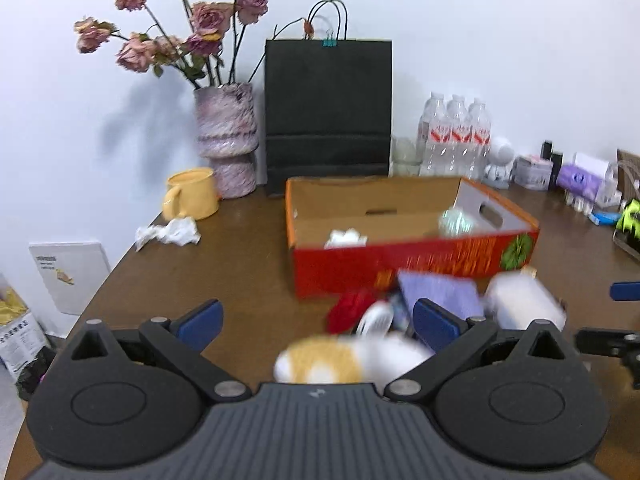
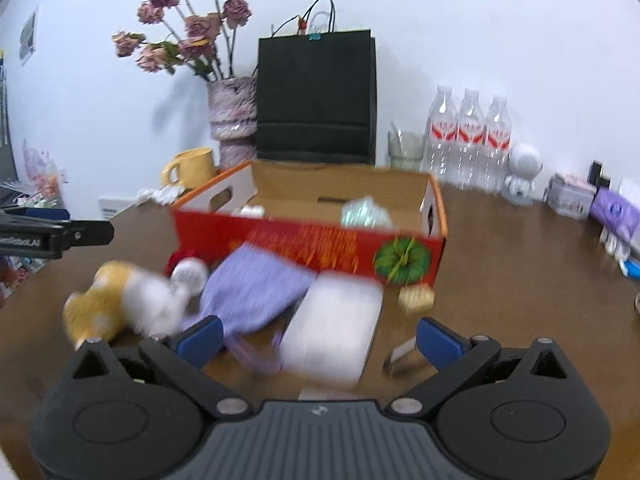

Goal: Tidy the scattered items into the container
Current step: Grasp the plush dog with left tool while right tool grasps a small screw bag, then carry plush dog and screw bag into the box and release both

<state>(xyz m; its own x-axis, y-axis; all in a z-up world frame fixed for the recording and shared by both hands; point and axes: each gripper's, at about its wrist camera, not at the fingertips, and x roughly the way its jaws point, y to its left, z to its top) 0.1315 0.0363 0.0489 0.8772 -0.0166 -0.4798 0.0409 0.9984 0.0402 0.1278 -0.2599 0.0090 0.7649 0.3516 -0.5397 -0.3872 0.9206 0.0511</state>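
Both hand-held grippers, left [image 1: 318, 322] and right [image 2: 319, 338], stand spread wide, empty, above clutter before the red cardboard box [image 2: 312, 246].

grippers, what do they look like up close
Both alike: the left gripper and right gripper have a ribbed dark grey body, black linkage arms with silver pivot pins, round black side discs, and blue finger pads.

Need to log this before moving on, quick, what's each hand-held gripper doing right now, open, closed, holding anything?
Left hand-held gripper: open, holding nothing.
Right hand-held gripper: open wide, holding nothing.
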